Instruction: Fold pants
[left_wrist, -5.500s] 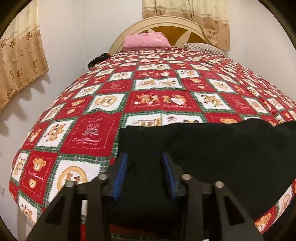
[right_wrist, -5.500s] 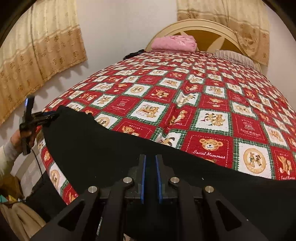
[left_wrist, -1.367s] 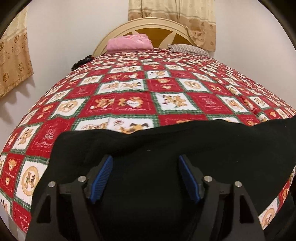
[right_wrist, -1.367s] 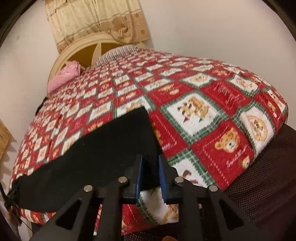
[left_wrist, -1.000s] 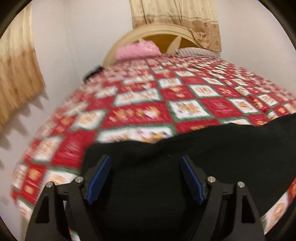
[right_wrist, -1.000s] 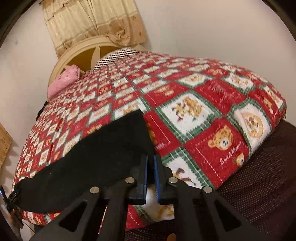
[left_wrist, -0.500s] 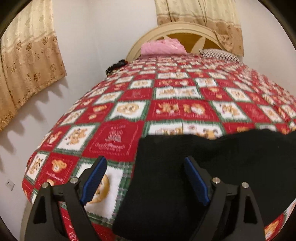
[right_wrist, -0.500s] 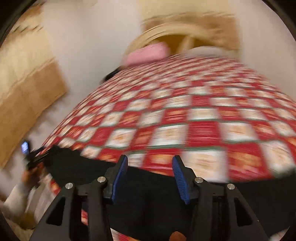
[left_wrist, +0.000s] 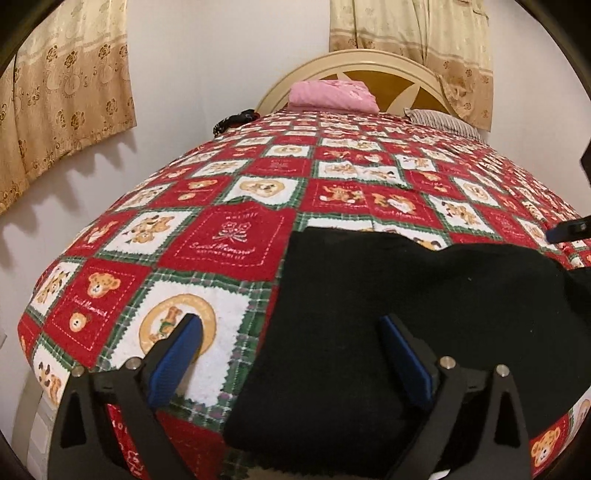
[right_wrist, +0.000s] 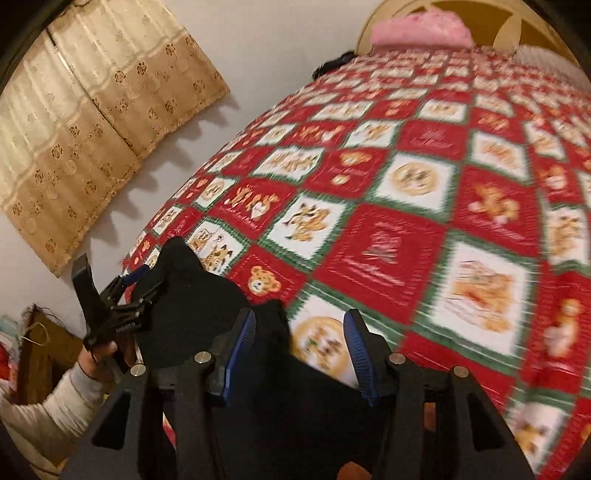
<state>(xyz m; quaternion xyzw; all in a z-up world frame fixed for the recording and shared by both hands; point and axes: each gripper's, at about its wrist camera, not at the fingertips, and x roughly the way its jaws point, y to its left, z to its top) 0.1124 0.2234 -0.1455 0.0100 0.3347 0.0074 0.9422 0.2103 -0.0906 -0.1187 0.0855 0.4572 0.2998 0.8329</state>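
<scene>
Across the near edge of the bed (left_wrist: 229, 236) the black pants (left_wrist: 406, 295) lie already doubled, both the left gripper (left_wrist: 291, 354) and the right gripper (right_wrist: 299, 350) open and empty above them, so further folds probably remain.

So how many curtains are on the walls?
2. One curtain hangs on the left wall beside the bed; the other curtain hangs behind the headboard. More may be out of view.
</scene>
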